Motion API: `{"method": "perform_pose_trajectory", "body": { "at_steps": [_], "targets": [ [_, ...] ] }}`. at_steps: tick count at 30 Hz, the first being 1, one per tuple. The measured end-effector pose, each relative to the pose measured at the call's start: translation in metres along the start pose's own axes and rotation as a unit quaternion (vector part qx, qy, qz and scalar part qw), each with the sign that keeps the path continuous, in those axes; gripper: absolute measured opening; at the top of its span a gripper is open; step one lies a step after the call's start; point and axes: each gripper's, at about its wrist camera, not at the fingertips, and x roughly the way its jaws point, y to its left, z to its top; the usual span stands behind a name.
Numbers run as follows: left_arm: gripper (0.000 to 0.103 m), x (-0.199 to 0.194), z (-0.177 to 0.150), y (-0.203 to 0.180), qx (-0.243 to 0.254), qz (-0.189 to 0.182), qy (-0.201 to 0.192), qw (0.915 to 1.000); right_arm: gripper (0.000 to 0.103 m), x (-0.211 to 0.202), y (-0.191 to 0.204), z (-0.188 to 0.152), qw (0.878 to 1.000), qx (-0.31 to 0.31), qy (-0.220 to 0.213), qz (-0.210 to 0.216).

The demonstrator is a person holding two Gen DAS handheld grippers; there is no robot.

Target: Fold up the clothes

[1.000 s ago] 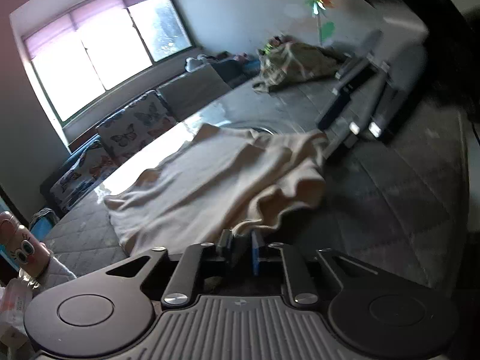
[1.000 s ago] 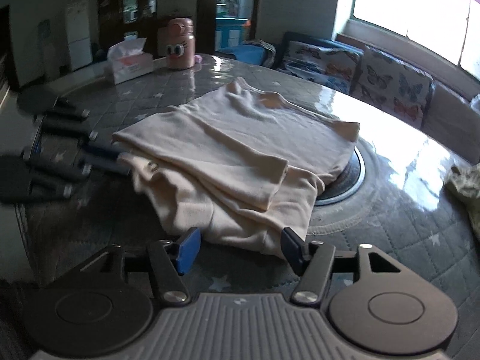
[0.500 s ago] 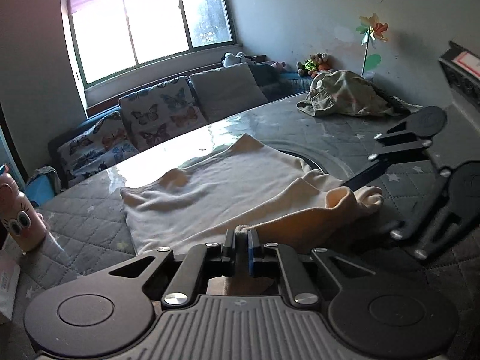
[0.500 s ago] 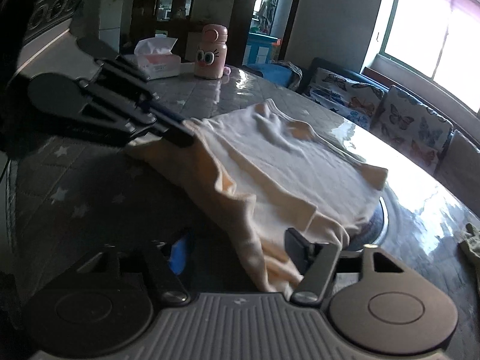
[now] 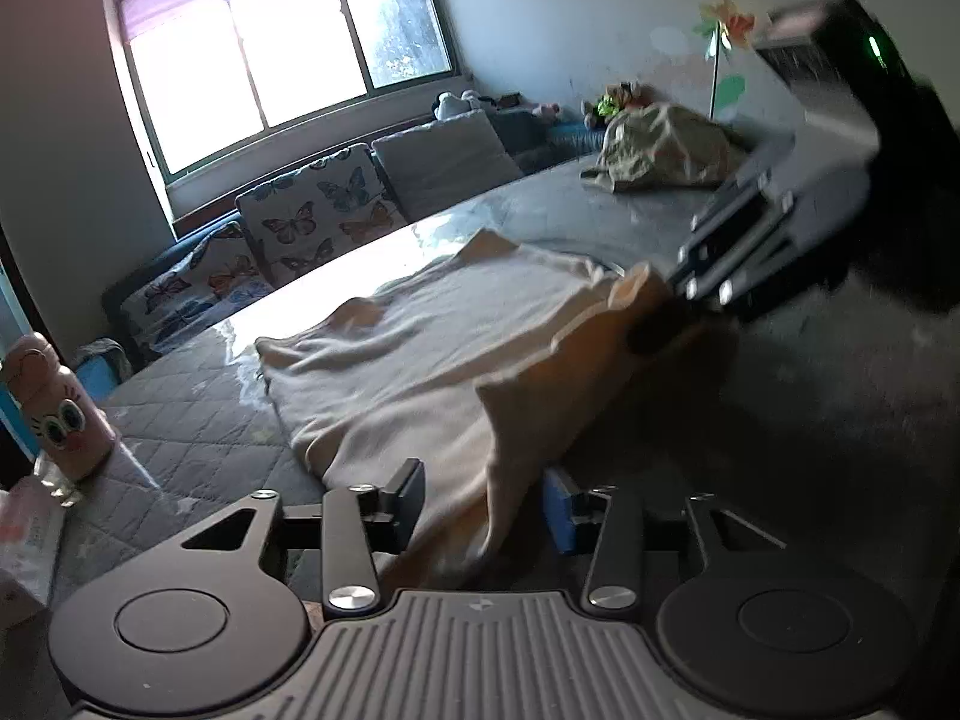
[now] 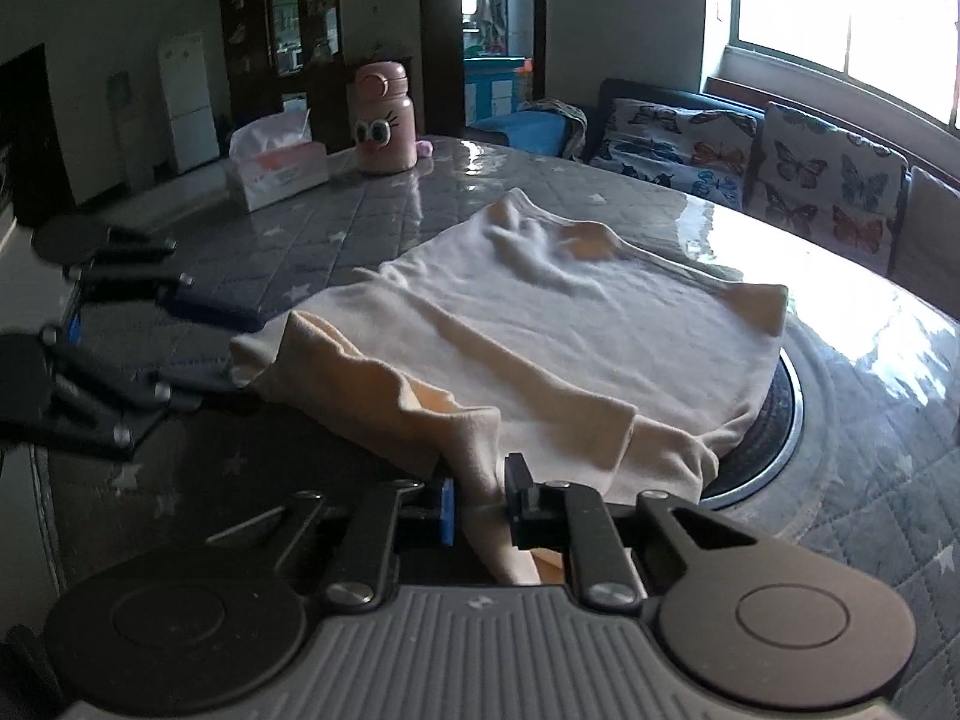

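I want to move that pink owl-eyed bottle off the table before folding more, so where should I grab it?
Take the pink bottle around its straight middle, below the domed lid, coming level from the garment's side. It stands upright, and the tissue box crowds its other flank.

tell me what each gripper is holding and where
Right gripper is closing on the cream shirt at its near folded edge. Left gripper is opening, that edge loose between its jaws.

Light source: daylight is admitted through the window [image 5: 282,54], which is blown out to white.
Glare: bright reflections are thrown on the glossy table [image 6: 870,324].
Shadows: near corners are left dim.
Blur: the right gripper [image 5: 708,291] is smeared by motion.
Distortion: edges are bent by fisheye.
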Motion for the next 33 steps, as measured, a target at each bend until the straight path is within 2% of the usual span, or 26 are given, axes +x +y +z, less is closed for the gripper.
{"method": "perform_pose_trajectory", "body": {
  "at_steps": [8, 9, 10, 12, 13, 16, 24, 28, 33],
  "targets": [
    [0.047, 0.014, -0.007, -0.008, 0.046, 0.022, 0.009, 0.9987, 0.013, -0.002, -0.002, 0.006, 1.0, 0.02, -0.012, -0.004],
    [0.042, 0.016, -0.007, -0.007, 0.046, 0.023, 0.011, 0.9986, 0.013, -0.002, -0.003, 0.006, 1.0, 0.022, -0.013, -0.004],
    [0.032, 0.017, -0.007, -0.006, 0.046, 0.023, 0.013, 0.9986, 0.012, -0.002, -0.003, 0.006, 1.0, 0.024, -0.014, -0.004],
    [0.025, 0.018, -0.007, -0.005, 0.044, 0.022, 0.015, 0.9987, 0.012, -0.003, -0.004, 0.005, 0.999, 0.029, -0.017, -0.004],
    [0.018, 0.018, -0.008, -0.004, 0.043, 0.023, 0.015, 0.9987, 0.012, -0.003, -0.004, 0.004, 0.999, 0.03, -0.019, -0.005],
    [0.009, 0.015, -0.006, -0.001, 0.035, 0.023, 0.011, 0.9991, 0.011, -0.007, -0.002, 0.002, 0.999, 0.031, -0.027, -0.005],
    [0.006, -0.02, -0.002, -0.002, 0.026, 0.01, -0.012, 0.9996, 0.01, -0.037, 0.01, -0.004, 0.998, 0.02, -0.052, 0.004],
    [0.006, -0.054, -0.005, -0.012, 0.029, -0.009, -0.015, 0.9994, 0.01, -0.065, 0.022, -0.013, 0.998, 0.012, -0.062, 0.019],
    [0.006, -0.104, -0.011, -0.024, -0.001, -0.031, -0.015, 0.9994, 0.01, -0.104, 0.045, -0.026, 0.997, -0.005, -0.067, 0.042]
  ]
}}
